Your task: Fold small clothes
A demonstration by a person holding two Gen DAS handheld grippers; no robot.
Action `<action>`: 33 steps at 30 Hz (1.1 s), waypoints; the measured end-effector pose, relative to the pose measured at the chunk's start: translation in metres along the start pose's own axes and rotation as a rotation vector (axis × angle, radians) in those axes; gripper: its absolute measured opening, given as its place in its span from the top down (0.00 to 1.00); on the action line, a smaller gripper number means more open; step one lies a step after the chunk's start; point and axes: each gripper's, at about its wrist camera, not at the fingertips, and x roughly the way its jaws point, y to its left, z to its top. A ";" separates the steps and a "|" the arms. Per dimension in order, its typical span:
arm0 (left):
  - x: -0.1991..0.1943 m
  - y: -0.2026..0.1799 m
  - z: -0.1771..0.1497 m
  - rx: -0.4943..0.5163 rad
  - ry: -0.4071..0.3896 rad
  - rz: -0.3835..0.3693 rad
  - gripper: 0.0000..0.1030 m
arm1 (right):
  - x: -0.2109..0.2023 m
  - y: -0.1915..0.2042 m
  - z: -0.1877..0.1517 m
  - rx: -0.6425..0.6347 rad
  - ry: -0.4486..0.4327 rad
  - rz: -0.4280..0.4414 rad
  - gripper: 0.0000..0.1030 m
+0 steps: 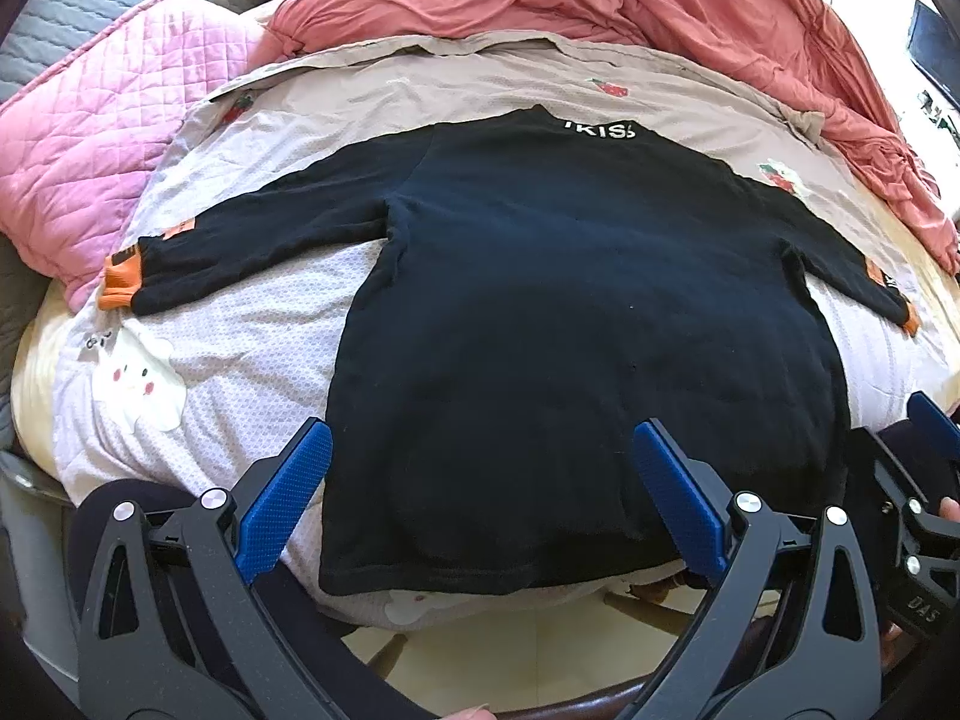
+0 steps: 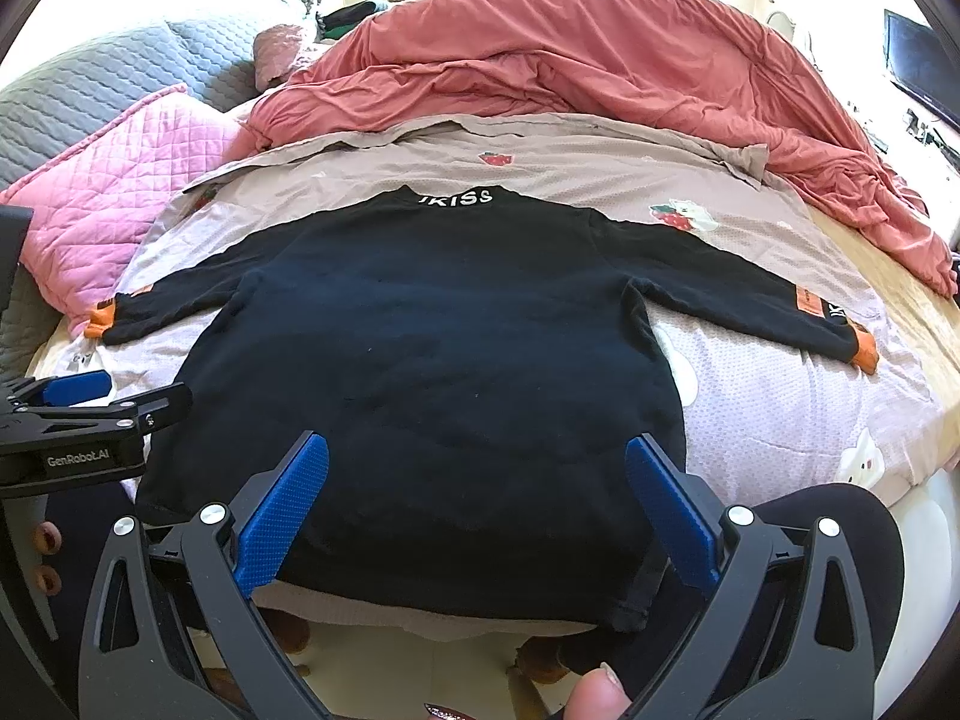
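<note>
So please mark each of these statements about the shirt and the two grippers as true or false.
1. The black shirt lies flat with both sleeves spread out. True.
2. The left gripper is shut on the hem. False: its jaws stand open.
3. The right gripper has open jaws. True.
4. The sleeve cuffs are green. False: they are orange.
5. A red quilt lies bunched beyond the shirt. True.

Bed [image 2: 936, 324], yellowish surface showing at right edge. Pale printed blanket [image 2: 780, 396] spread flat over near part; black sweater [image 2: 420, 348] lies flat on it, sleeves out. Far side: crumpled salmon duvet [image 2: 600, 60]. Far left: pink quilted pillow [image 2: 120, 180], grey quilted cover [image 2: 90, 78].
</note>
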 end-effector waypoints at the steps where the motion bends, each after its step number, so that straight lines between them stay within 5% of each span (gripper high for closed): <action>1: 0.001 0.000 0.001 -0.001 0.000 0.000 0.09 | 0.001 -0.001 0.002 0.003 -0.001 0.002 0.04; 33: 0.032 -0.027 0.127 -0.046 -0.065 0.058 0.08 | 0.080 -0.048 0.162 0.096 -0.063 -0.047 0.04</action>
